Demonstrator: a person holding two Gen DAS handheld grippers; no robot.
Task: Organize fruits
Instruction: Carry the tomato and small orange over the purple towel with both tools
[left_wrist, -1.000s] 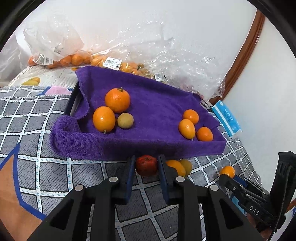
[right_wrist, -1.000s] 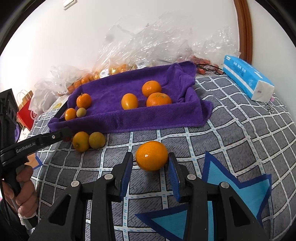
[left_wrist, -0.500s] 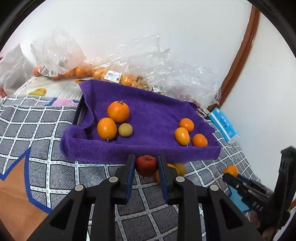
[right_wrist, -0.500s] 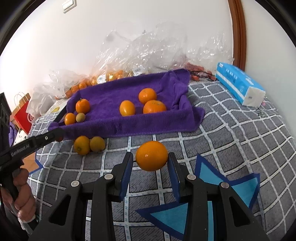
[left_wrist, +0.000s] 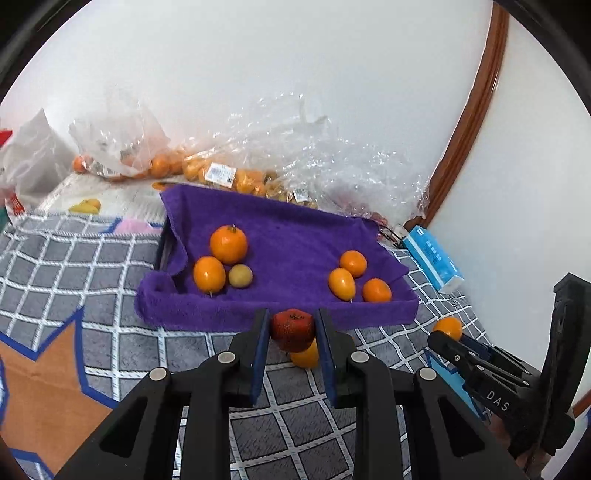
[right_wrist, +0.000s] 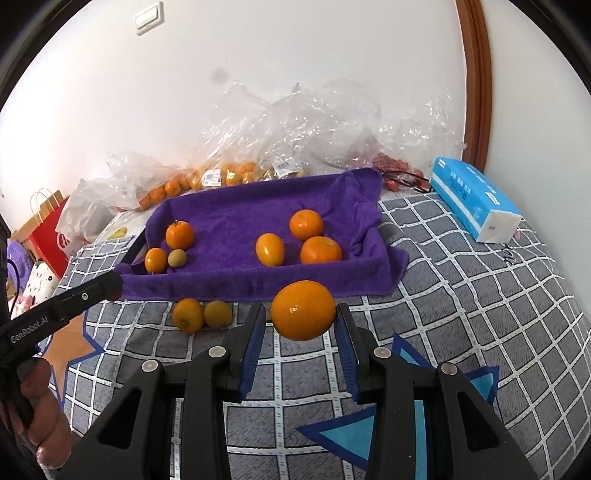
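Note:
My left gripper (left_wrist: 291, 330) is shut on a small dark red fruit (left_wrist: 292, 329), held above the checked blanket just in front of the purple towel-lined tray (left_wrist: 295, 236). My right gripper (right_wrist: 301, 317) is shut on a large orange (right_wrist: 303, 309), also lifted off the blanket before the tray (right_wrist: 258, 284). Inside the tray lie two oranges and a small yellow-green fruit (left_wrist: 240, 275) at the left, and three oranges (left_wrist: 341, 283) at the right. Two loose fruits (right_wrist: 201, 314) rest on the blanket in front of the tray; one of them (left_wrist: 306, 356) shows under my left gripper's fingers.
Clear plastic bags of oranges (left_wrist: 221, 173) lie along the wall behind the tray. A blue tissue pack (right_wrist: 474, 201) sits at the right near the brown door frame. A red paper bag (right_wrist: 48, 229) stands at the far left. A hand (right_wrist: 40, 417) holds the left gripper's handle.
Both grippers have risen with their fruits still held. The tray and blanket now sit lower and farther in both views, and the loose fruits on the blanket have not moved.

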